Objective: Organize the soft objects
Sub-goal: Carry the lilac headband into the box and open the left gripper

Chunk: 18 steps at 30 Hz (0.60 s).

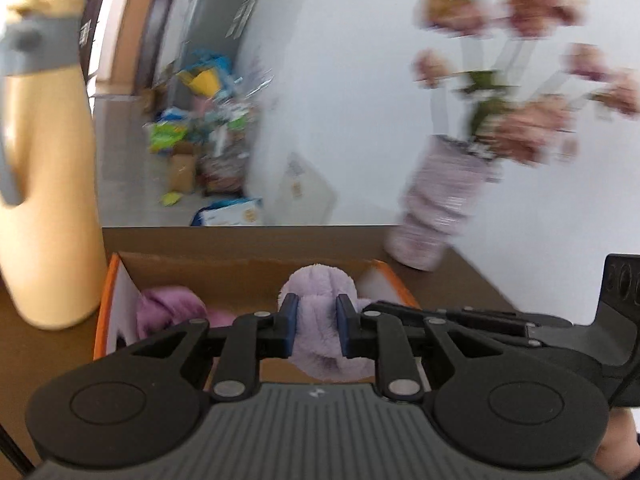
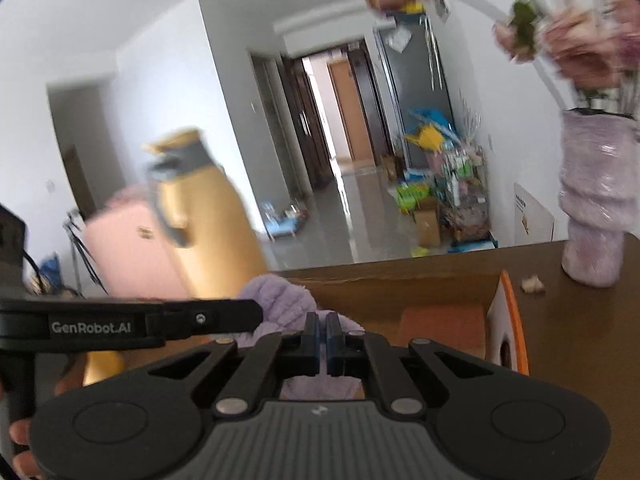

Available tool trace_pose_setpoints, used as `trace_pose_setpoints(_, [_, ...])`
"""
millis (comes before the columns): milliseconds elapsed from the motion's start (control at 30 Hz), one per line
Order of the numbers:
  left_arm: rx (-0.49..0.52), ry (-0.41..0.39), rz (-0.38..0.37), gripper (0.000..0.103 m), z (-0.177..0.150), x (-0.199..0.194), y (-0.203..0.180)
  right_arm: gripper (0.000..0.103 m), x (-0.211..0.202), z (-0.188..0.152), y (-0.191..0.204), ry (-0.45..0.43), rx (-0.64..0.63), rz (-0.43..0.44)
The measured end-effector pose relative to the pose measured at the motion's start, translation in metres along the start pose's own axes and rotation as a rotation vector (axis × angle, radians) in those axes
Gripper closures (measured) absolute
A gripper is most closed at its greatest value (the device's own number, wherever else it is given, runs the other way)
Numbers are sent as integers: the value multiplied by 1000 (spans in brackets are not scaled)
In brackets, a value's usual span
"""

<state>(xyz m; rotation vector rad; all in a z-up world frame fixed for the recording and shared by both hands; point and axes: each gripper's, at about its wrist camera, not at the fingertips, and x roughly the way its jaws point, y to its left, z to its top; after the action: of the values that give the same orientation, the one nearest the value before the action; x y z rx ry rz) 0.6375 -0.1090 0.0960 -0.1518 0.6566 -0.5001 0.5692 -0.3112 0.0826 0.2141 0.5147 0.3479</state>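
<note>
Left wrist view. My left gripper [image 1: 316, 322] has its fingers [image 1: 289, 320] drawn in on a lilac plush towel [image 1: 318, 340], leaving only a narrow gap; the pile bulges above and below the blue pads. The towel hangs over the open cardboard box [image 1: 248, 272], whose flaps are orange-edged. A darker purple soft item [image 1: 168, 308] already lies inside, at the box's left end. A yellow jug [image 1: 48, 200] stands on the table [image 1: 40, 344] just left of the box; a pink vase [image 1: 436, 204] of flowers is to the far right. The background is smeared.

Right wrist view. The right gripper [image 2: 322, 336] has its fingers [image 2: 311, 340] pressed all but together. Lilac pile shows beyond and beneath them, so I judge they pinch a thin fold of the same towel [image 2: 276, 296], though the contact itself is hard to see. The other gripper's arm crosses at the left. The box [image 2: 400, 284] lies straight ahead, its floor bare on this side.

Step in hand, as I judge it: carrying the towel, held at two points, over the box for stowing.

Next move calls for lowering both hands together until the towel sits beside the purple item, then releasing both, and clearing the box wall on the way out.
</note>
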Motion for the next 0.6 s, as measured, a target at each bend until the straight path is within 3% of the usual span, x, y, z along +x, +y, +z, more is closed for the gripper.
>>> trace_pose_setpoints(200, [-51,118,116,83,22,97,46,101,127,35,-47,197,106,-29])
trace_pose_setpoints(333, [-48,183,178,78,14,128,54,100,164,29,-51,283,65,-88])
trace_pose_setpoints(433, [-11,165,202,68,6,126,52,95,179,17,-54,333,81,-122])
trace_pose_setpoints(467, [-7,163,199,59,6,120,52,94,177,17,-55,323,105,-110])
trace_pose_setpoints(600, [-4,100,197,56,11,66,44,88,141,28,-44,246,58,-148])
